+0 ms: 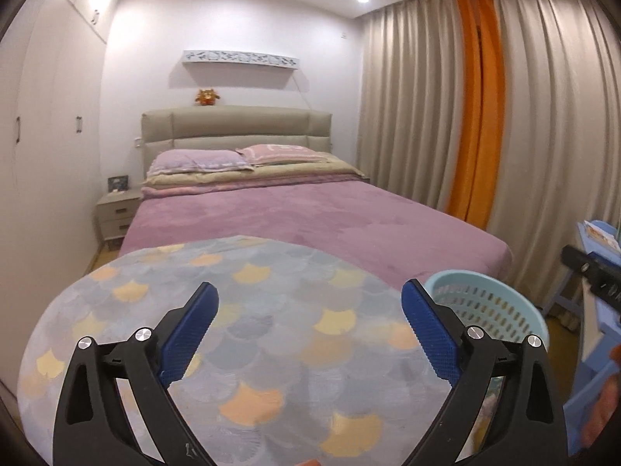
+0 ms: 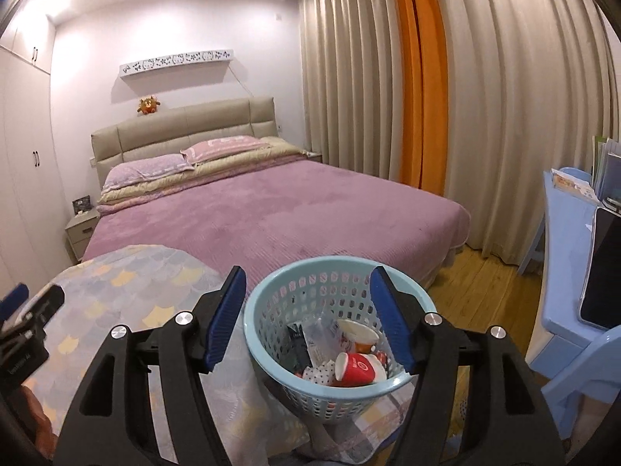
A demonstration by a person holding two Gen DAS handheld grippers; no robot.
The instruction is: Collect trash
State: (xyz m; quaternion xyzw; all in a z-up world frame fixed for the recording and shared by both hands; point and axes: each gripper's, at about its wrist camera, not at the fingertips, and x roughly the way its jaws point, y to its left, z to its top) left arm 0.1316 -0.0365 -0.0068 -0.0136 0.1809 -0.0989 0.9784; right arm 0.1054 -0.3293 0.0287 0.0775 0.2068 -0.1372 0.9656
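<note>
Closest to me, the left gripper [image 1: 309, 326] hangs over a round surface draped in a grey cloth [image 1: 271, 334] patterned with yellow and orange scales, its blue-padded jaws spread wide with nothing between them. The right gripper [image 2: 307, 316] hovers just beside it, above a pale blue slotted basket [image 2: 271, 353] that stands at the cloth's right edge; its jaws are parted too, gripping nothing, with the basket's mouth showing between them. The trash lies in the basket: a red paper cup [image 2: 359, 367] on its side, a white cup [image 2: 359, 334] behind it, a clear wrapper [image 2: 320, 336], a dark packet [image 2: 299, 343] and a dotted scrap [image 2: 320, 372]. Beyond stretches a bed [image 2: 271, 209] under a mauve cover, pillows stacked against a beige headboard [image 2: 182, 128], where a small orange plush toy [image 2: 148, 105] perches. Beige curtains [image 2: 504, 116] with an orange strip hang on the right, and a light blue desk [image 2: 562, 225] stands nearby.
</note>
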